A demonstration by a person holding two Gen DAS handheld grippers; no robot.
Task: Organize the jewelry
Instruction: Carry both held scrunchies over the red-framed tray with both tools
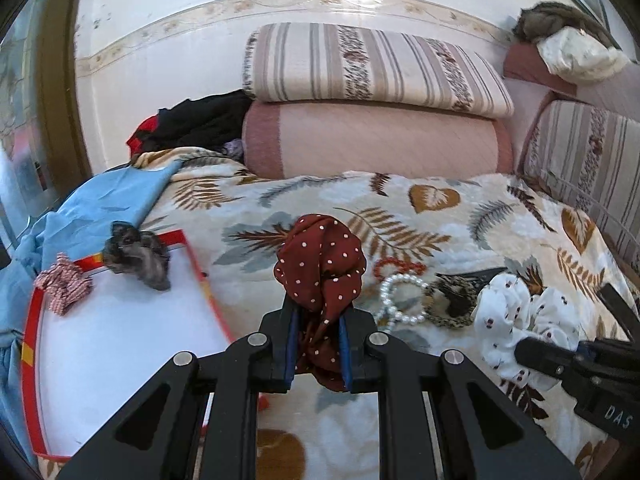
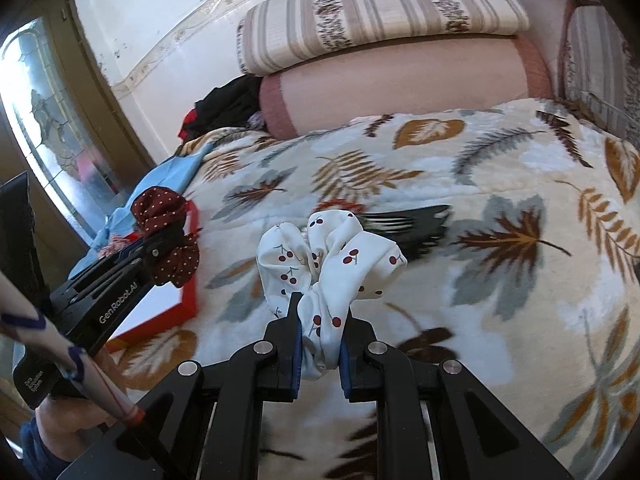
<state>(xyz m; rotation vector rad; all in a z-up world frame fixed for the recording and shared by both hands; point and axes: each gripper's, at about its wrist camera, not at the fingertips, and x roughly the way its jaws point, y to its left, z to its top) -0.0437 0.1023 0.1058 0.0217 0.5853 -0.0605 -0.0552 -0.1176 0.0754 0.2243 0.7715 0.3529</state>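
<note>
My left gripper (image 1: 319,312) is shut on a dark red polka-dot scrunchie (image 1: 322,260) and holds it above the leaf-print blanket, just right of the red-rimmed white tray (image 1: 120,344). The tray holds a grey scrunchie (image 1: 138,256) and a red-white checked scrunchie (image 1: 62,286). My right gripper (image 2: 320,312) is shut on a white cherry-print scrunchie (image 2: 328,256); it also shows in the left wrist view (image 1: 520,312). A pearl bracelet (image 1: 400,300), a red bead bracelet (image 1: 400,268), a leopard-print scrunchie (image 1: 452,300) and a black comb (image 2: 404,224) lie on the blanket.
The leaf-print blanket (image 1: 460,216) covers the bed. Striped and pink cushions (image 1: 368,120) are stacked at the back wall. Blue cloth (image 1: 100,208) and dark clothes (image 1: 200,120) lie at the left. The left gripper with its red scrunchie shows at the left of the right wrist view (image 2: 168,236).
</note>
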